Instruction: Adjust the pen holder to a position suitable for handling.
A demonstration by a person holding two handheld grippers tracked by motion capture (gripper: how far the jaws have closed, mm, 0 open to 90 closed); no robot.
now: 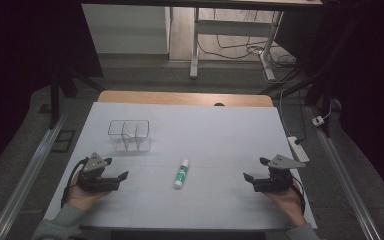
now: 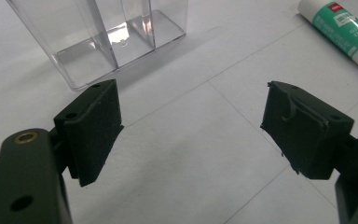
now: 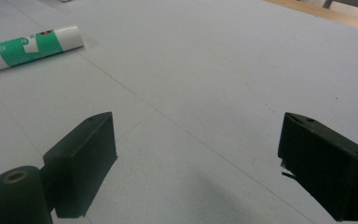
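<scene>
The glue stick [image 1: 181, 173] lies flat on the white sheet [image 1: 205, 130] at the lower centre of the high view, between the two grippers and well apart from each. The left gripper [image 1: 118, 169] rests at the lower left of that frame, jaws spread wide with nothing between them. The right gripper [image 1: 254, 169] rests at the lower right, jaws likewise wide and empty. A clear divided container [image 1: 129, 135] stands upright left of centre — above the left gripper, near the glue stick but not touching it.
</scene>
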